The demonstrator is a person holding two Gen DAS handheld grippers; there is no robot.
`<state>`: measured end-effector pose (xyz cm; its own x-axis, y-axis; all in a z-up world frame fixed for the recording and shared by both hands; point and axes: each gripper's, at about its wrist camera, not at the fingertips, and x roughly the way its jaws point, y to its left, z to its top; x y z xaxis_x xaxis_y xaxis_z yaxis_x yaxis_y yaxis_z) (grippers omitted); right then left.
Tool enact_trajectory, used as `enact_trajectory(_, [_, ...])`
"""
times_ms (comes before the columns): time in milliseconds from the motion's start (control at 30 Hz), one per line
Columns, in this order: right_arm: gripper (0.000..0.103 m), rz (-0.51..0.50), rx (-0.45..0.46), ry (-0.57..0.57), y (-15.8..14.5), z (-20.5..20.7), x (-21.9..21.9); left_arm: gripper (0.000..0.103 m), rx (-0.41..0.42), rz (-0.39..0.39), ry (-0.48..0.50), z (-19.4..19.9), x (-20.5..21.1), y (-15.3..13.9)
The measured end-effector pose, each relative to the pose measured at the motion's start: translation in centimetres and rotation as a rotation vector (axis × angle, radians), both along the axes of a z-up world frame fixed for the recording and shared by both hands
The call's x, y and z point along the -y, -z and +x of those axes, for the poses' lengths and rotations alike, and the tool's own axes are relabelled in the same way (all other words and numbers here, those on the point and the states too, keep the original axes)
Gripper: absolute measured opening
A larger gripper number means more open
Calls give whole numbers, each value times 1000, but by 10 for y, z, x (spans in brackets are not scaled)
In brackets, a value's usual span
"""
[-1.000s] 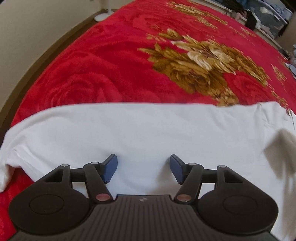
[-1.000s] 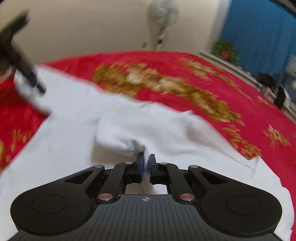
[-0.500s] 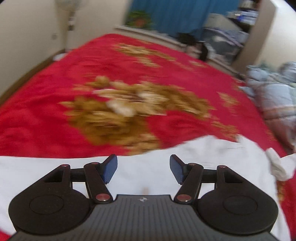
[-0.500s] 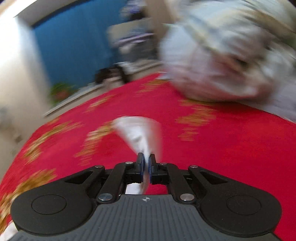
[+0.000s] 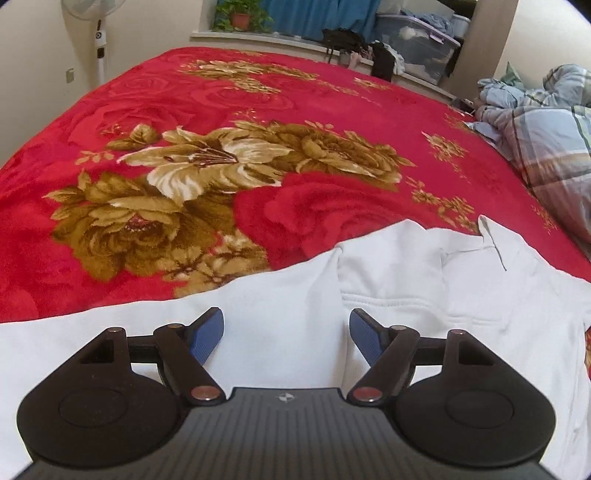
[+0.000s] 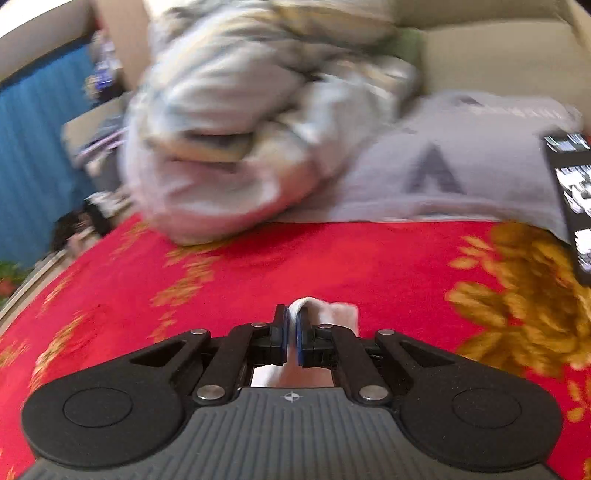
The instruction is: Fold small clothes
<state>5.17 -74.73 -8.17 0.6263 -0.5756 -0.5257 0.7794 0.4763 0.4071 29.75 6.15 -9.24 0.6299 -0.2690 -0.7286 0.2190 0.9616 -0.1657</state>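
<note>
A white garment [image 5: 303, 325] lies spread along the near edge of a red floral blanket [image 5: 184, 110], filling the left wrist view from nine o'clock across to four o'clock, one fold doubled over at about three o'clock with a stitched hem showing. The left gripper [image 5: 286, 334] hangs over the cloth, its blue-padded jaws opening with only flat fabric beneath the gap and nothing pinched. Beyond the blanket, a standing fan [image 5: 98, 33] rises at eleven o'clock, a potted plant [image 5: 240, 16] sits on a ledge at twelve, a clear storage bin [image 5: 417, 40] stands at one o'clock, and a rumpled plaid quilt [image 5: 546, 129] crowds the bed's edge at two to three o'clock. In the right wrist view, the right gripper [image 6: 291, 338] is clenched on a pinch of the white cloth [image 6: 325, 314], which bunches just past the fingertips at centre. That frame is heavily motion-blurred: a pale bundled mass [image 6: 240, 129] looms at twelve o'clock and a grey cushion [image 6: 461, 166] lies at two o'clock, details unreadable. A dark patterned object [image 6: 572, 203] is cut off at the three o'clock edge and cannot be identified. The garment's lower edge is hidden behind both gripper bodies.
</note>
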Motion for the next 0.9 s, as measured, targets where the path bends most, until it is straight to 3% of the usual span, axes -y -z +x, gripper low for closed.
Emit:
enact_trajectory(100, [4, -16, -59, 6, 18, -3, 5, 80, -24, 10, 3, 2, 0, 4])
enact_trajectory(167, [6, 56, -65, 21, 30, -7, 12, 80, -22, 20, 10, 2, 0, 6])
enact_trajectory(233, [8, 154, 9, 21, 35, -17, 23, 80, -19, 29, 20, 2, 2, 7])
enact_trajectory(333, [26, 297, 155, 7, 39, -31, 36, 81, -17, 27, 17, 3, 2, 9])
enact_trajectory(433, [26, 377, 217, 19, 42, -31, 43, 82, -8, 43, 23, 2, 6, 10])
enact_trajectory(500, [4, 364, 232, -17, 35, -23, 42, 82, -3, 51, 28, 1, 7, 11])
enact_trajectory(600, [3, 209, 245, -51, 5, -17, 26, 82, -5, 46, 28, 1, 7, 11])
enact_trajectory(733, [2, -52, 359, -57, -34, -30, -5, 82, -5, 47, 29, 2, 7, 11])
enact_trajectory(800, [3, -52, 308, 29, -27, -34, -9, 83, -3, 51, 32, 3, 7, 11])
enact_trajectory(867, [6, 41, 173, 120, -8, -31, -1, 83, -2, 54, 36, 3, 7, 11])
enact_trajectory(900, [7, 106, 153, 143, 5, -33, 6, 83, -2, 54, 38, 3, 7, 11])
